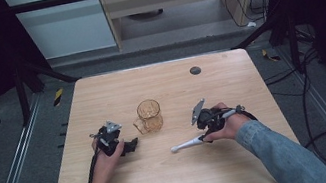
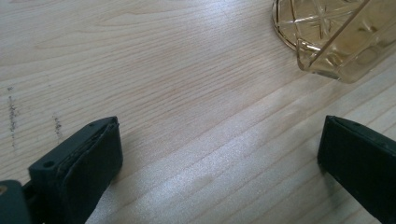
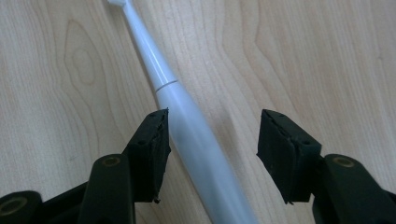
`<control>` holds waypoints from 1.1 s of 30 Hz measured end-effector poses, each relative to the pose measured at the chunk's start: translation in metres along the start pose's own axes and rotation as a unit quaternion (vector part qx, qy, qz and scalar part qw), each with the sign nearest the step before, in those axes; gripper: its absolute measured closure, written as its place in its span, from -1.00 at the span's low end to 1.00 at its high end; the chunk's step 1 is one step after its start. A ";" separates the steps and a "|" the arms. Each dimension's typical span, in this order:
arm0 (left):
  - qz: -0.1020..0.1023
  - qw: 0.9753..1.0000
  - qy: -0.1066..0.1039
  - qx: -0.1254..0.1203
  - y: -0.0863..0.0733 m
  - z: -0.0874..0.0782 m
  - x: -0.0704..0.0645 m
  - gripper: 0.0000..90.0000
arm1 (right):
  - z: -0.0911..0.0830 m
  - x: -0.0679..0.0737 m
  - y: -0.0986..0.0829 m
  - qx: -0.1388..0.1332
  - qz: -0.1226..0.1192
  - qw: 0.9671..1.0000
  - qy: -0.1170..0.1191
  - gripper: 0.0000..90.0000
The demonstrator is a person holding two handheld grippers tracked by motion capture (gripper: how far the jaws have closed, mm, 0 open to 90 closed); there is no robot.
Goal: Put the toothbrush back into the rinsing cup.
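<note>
The right gripper (image 3: 212, 154) was held open astride the white toothbrush (image 3: 187, 121); the left gripper (image 2: 219, 154) was spread wide beside the amber glass mug (image 2: 336, 37), gripping nothing.

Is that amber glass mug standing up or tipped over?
Upright: the mug stands on the table, round mouth facing up.

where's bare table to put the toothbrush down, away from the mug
Bare wood spans the far table behind the amber mug, and the near strip along the front edge. It is crowded mid-table: the left gripper sits beside the mug's handle, and the right gripper straddles the white toothbrush, jaws open.
</note>
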State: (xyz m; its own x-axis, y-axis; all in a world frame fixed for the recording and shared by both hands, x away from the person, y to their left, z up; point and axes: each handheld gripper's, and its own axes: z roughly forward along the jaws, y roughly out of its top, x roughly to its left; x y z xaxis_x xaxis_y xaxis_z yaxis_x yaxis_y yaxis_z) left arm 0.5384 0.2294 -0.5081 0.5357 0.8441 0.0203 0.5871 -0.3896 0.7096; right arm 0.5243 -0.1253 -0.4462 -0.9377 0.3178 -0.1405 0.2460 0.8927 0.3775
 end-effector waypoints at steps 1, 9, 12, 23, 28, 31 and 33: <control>0.000 1.000 0.000 0.000 0.000 0.000 0.000 -1.00 | 0.000 0.000 0.000 0.000 0.000 1.000 0.000 -0.03; 0.000 1.000 0.000 0.000 0.000 0.000 0.000 -1.00 | 0.006 0.003 0.001 0.017 -0.015 1.000 0.012 -0.02; 0.000 1.000 0.000 0.000 0.000 0.000 0.000 -1.00 | 0.007 0.003 0.001 0.016 -0.021 0.999 0.018 -0.02; 0.001 1.000 -0.001 0.000 0.000 0.000 0.000 -1.00 | 0.013 0.003 0.001 0.026 -0.030 0.999 0.026 0.09; 0.001 1.000 -0.001 0.000 0.000 0.000 0.000 -1.00 | 0.016 0.004 0.001 0.032 -0.039 0.998 0.034 0.19; 0.001 1.000 -0.001 0.000 0.000 0.000 0.000 -1.00 | 0.018 0.004 0.001 0.034 -0.046 0.998 0.038 0.21; 0.001 1.000 -0.001 0.000 0.000 0.000 0.000 -1.00 | 0.018 0.003 0.001 0.033 -0.048 0.998 0.039 0.24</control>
State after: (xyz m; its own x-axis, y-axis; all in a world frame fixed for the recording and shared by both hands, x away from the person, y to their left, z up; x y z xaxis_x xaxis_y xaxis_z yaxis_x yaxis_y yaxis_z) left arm 0.5387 0.2296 -0.5081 0.5387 0.8422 0.0206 0.5856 -0.3919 0.7096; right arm 0.5263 -0.1178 -0.4628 -0.9734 0.2060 -0.1004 0.1670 0.9376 0.3049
